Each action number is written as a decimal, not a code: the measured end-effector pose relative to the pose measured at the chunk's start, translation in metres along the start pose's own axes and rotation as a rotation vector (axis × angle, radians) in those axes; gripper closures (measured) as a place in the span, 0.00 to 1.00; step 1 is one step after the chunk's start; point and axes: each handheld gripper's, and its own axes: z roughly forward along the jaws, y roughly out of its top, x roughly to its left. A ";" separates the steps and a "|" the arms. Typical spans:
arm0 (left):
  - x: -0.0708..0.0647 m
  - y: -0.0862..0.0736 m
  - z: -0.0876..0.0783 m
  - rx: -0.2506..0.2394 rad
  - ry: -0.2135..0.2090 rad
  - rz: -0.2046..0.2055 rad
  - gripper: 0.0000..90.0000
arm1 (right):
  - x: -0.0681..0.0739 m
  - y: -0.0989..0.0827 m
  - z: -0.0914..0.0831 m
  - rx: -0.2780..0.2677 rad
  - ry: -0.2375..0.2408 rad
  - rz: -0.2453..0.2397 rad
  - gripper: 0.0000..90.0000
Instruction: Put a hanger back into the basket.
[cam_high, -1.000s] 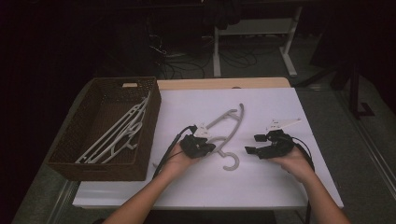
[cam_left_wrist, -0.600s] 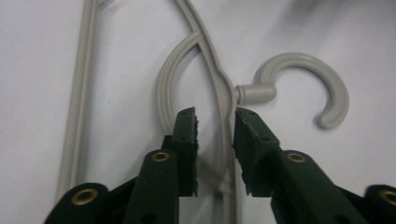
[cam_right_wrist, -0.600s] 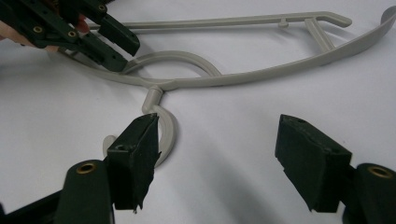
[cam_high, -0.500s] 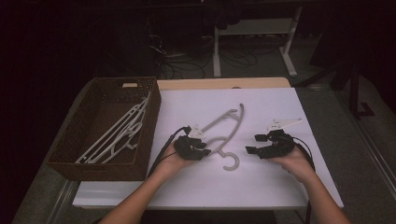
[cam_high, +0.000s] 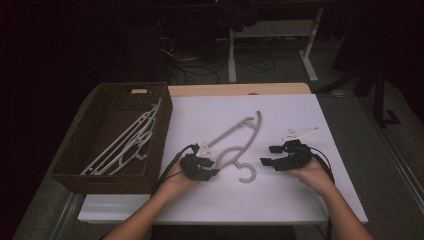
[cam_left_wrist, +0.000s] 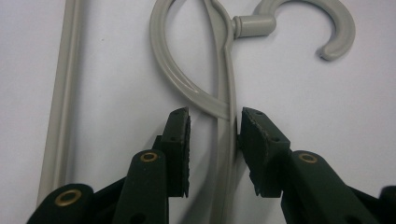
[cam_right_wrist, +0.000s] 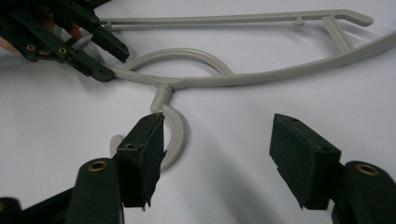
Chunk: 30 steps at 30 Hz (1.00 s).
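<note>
A grey plastic hanger (cam_high: 235, 131) lies flat on the white table sheet, its hook (cam_high: 247, 174) toward the person. My left gripper (cam_high: 212, 167) sits at the hanger's neck. In the left gripper view its jaws (cam_left_wrist: 214, 122) have just been opening and stand apart around the hanger's arm (cam_left_wrist: 163, 70), with a gap at the left pad. My right gripper (cam_high: 267, 156) rests to the right of the hook. Its jaws (cam_right_wrist: 219, 123) have just been closing a little but stand wide open, the hook (cam_right_wrist: 175, 135) beside the left pad and not pressed.
A dark wicker basket (cam_high: 162, 125) stands at the table's left with several grey hangers (cam_high: 125, 142) inside. The white sheet (cam_high: 300, 200) covers the tabletop. A desk frame and cables lie on the floor beyond the far edge.
My left gripper has slid a little left and toward the person along the hanger, and its jaws have opened. The hanger and the right hand have stayed in place.
</note>
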 end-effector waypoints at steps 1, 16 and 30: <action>0.000 0.000 0.000 -0.001 -0.004 -0.001 0.71 | 0.001 0.000 0.001 0.002 0.002 -0.005 0.39; 0.000 -0.003 0.001 -0.028 -0.031 0.004 0.91 | 0.005 0.002 0.004 0.008 0.015 -0.014 0.43; 0.002 0.013 -0.017 -0.108 -0.072 -0.032 0.92 | -0.002 0.002 -0.007 -0.047 0.003 0.014 0.43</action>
